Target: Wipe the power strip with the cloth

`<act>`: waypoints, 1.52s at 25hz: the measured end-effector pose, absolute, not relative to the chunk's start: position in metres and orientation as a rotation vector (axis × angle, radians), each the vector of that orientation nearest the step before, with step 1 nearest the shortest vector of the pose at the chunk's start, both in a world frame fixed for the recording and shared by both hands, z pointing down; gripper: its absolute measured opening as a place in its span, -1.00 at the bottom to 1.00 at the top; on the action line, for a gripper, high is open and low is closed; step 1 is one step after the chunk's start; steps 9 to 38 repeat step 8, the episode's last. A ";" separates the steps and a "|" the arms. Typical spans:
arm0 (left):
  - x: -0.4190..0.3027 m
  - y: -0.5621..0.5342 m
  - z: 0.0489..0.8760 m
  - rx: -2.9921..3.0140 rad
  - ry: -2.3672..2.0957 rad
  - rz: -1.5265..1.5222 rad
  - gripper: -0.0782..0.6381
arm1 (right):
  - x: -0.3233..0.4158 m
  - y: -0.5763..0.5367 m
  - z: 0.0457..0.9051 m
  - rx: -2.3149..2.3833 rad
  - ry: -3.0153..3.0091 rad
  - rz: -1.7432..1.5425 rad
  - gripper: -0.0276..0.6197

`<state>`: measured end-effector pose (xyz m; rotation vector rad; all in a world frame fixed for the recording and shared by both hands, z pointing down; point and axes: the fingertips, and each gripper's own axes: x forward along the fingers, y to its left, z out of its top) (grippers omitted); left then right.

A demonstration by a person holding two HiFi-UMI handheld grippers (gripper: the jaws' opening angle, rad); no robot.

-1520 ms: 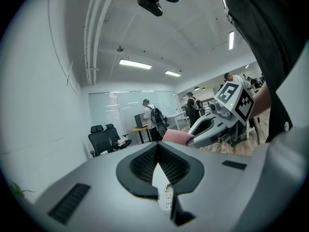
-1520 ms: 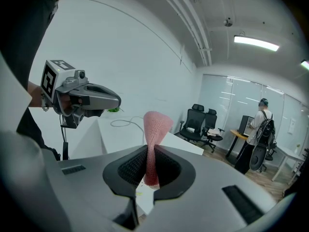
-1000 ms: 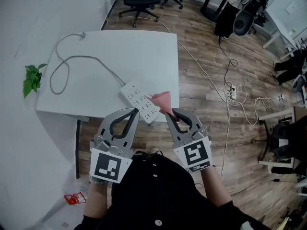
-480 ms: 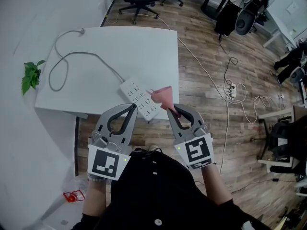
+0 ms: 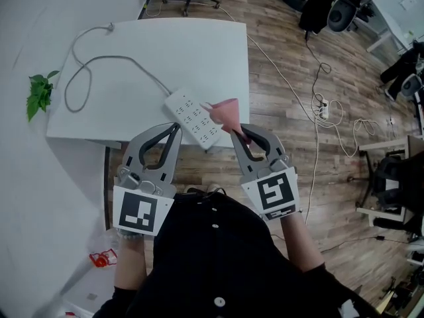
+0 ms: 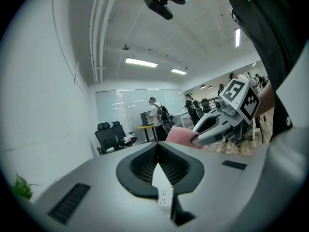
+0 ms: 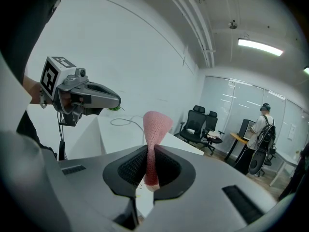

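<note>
White tabletop [image 5: 139,52] fills the upper left of the head view, its near edge just ahead of both tools. On it the strip [image 5: 191,120] lies flat, socket face up, at the near right corner. Its long axis runs on a diagonal, from far-left to near-right, with the near end reaching the tabletop's edge. The cord [image 5: 109,58] leaves the far end and loops away toward the far left corner.

The left tool [image 5: 176,127] is clenched on nothing; in its own view the tips meet, and the strip shows through the gap beneath them. It hangs at the near edge, close to the strip's near end. The right tool [image 5: 236,132] is clamped on the cloth [image 5: 224,113], a pink piece pinched at its lower end and flaring out beyond the tips. It sits beside the strip's right side, just off the tabletop's corner.

As for progress, the cloth is in hand and brought up to the strip, but it looks raised rather than pressed down. I cannot tell any contact. By my reading no wiping shows yet, so the whole length of the socket face is left to do.
</note>
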<state>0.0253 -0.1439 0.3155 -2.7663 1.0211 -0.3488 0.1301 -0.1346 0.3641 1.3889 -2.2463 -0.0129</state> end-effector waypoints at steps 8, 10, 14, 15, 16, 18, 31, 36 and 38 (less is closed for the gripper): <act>0.024 -0.144 0.317 -2.758 1.029 -0.344 -0.74 | 0.128 -0.134 0.370 1.373 -2.244 -0.005 -0.76; 0.024 -0.144 0.317 -2.758 1.029 -0.344 -0.74 | 0.128 -0.134 0.370 1.373 -2.244 -0.005 -0.76; 0.024 -0.144 0.317 -2.758 1.029 -0.344 -0.74 | 0.128 -0.134 0.370 1.373 -2.244 -0.005 -0.76; 0.024 -0.144 0.317 -2.758 1.029 -0.344 -0.74 | 0.128 -0.134 0.370 1.373 -2.244 -0.005 -0.76; 0.024 -0.144 0.317 -2.758 1.029 -0.344 -0.74 | 0.128 -0.134 0.370 1.373 -2.244 -0.005 -0.76; 0.024 -0.144 0.317 -2.758 1.029 -0.344 -0.74 | 0.128 -0.134 0.370 1.373 -2.244 -0.005 -0.76; 0.024 -0.144 0.317 -2.758 1.029 -0.344 -0.74 | 0.128 -0.134 0.370 1.373 -2.244 -0.005 -0.76; 0.024 -0.144 0.317 -2.758 1.029 -0.344 -0.74 | 0.128 -0.134 0.370 1.373 -2.244 -0.005 -0.76; 0.024 -0.144 0.317 -2.758 1.029 -0.344 -0.74 | 0.128 -0.134 0.370 1.373 -2.244 -0.005 -0.76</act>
